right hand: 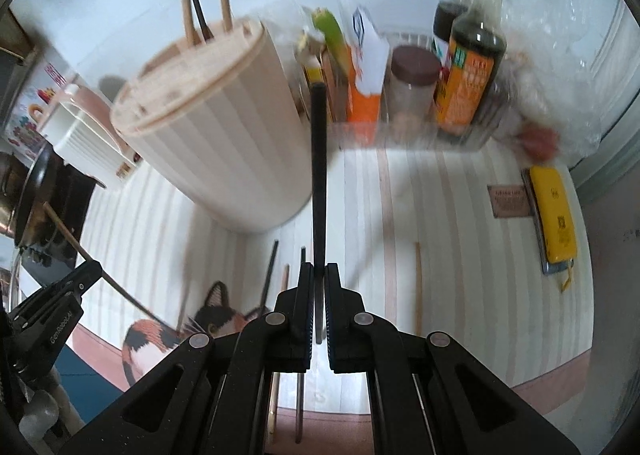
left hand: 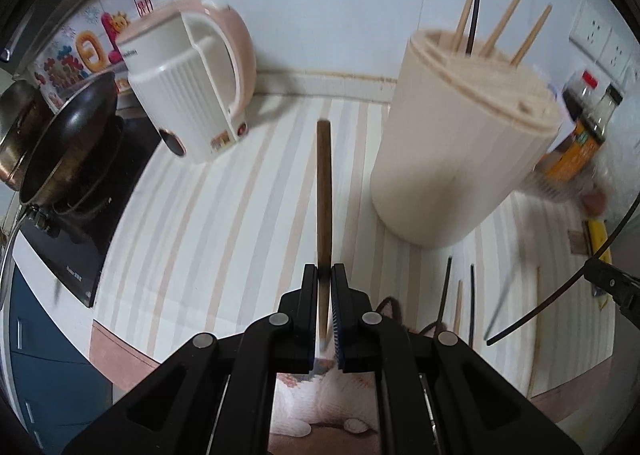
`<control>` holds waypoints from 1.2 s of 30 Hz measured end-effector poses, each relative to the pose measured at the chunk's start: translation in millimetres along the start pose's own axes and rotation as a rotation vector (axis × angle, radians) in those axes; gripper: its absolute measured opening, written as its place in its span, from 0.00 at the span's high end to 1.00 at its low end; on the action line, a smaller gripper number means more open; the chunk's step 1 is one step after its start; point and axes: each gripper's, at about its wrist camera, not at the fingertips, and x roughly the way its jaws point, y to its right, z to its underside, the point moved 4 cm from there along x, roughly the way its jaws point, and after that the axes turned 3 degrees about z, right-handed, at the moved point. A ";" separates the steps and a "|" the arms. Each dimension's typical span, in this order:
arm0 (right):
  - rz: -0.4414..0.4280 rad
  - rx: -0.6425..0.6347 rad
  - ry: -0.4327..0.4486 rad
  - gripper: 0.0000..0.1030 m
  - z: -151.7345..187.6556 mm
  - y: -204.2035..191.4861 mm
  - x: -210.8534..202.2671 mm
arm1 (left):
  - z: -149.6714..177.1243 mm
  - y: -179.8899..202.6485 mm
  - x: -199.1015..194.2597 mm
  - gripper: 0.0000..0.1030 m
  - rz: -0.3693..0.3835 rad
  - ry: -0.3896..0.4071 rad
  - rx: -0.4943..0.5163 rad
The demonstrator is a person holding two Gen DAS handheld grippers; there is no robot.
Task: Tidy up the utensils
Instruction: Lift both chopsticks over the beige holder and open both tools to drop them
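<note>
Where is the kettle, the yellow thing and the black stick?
kettle (left hand: 188,83), left wrist view, on its ribbed white body.
yellow thing (right hand: 554,215), right wrist view, on its flat top.
black stick (right hand: 319,175), right wrist view, mid-shaft, above the jaws.

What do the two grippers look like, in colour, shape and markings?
Both the left gripper and the right gripper are matte black, with angular linkage arms joined by round silver rivets. The fingers carry blue ribbed pads. The right wrist view shows small white lettering on the left gripper's side.
</note>
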 end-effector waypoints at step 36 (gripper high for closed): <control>-0.153 -0.029 0.335 0.95 -212.2 -44.6 -161.4 | -201.1 34.2 -136.3 0.96 0.196 0.318 -0.160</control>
